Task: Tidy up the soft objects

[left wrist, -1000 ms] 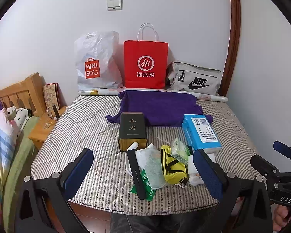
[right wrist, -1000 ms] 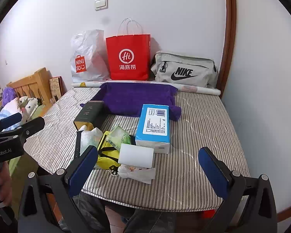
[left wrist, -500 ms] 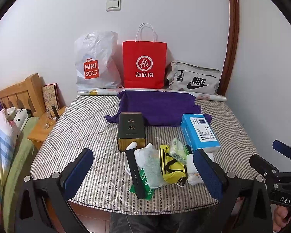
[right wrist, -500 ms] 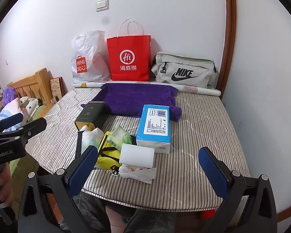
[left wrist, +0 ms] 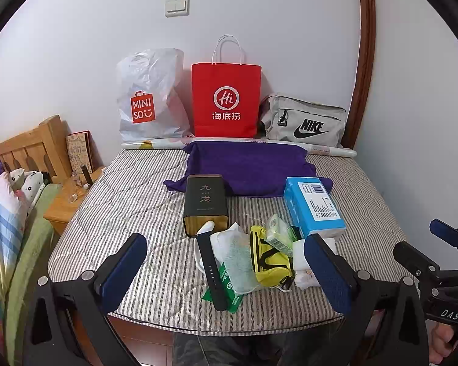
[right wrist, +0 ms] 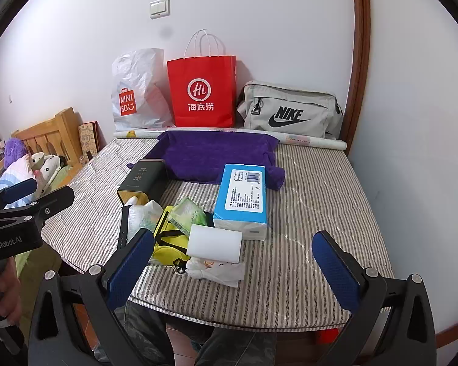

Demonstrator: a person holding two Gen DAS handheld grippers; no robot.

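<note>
A pile of small items lies near the front edge of the striped mattress (left wrist: 131, 201): a yellow pouch (left wrist: 267, 262), a green wipes pack (left wrist: 279, 235), a white mesh bag (left wrist: 236, 254), a black strap (left wrist: 210, 265), a white roll (right wrist: 215, 241) and crumpled white cloth (right wrist: 216, 270). Behind them sit a dark tea box (left wrist: 204, 201), a blue tissue box (left wrist: 313, 206) and a spread purple towel (left wrist: 247, 164). My left gripper (left wrist: 226, 268) hangs open in front of the pile, touching nothing. My right gripper (right wrist: 233, 262) is open too, low over the front edge with the white roll between and beyond its fingers.
Against the back wall stand a white Miniso bag (left wrist: 149, 97), a red paper bag (left wrist: 226, 100) and a grey Nike bag (left wrist: 305, 122), with a rolled sheet (right wrist: 308, 140) before them. A wooden headboard (left wrist: 24, 146), nightstand (left wrist: 61, 210) and bedding lie left. Wall close on the right.
Both views shift only slightly; the scene sits a touch lower and nearer in the right wrist view. No object moved and both grippers stay open.
</note>
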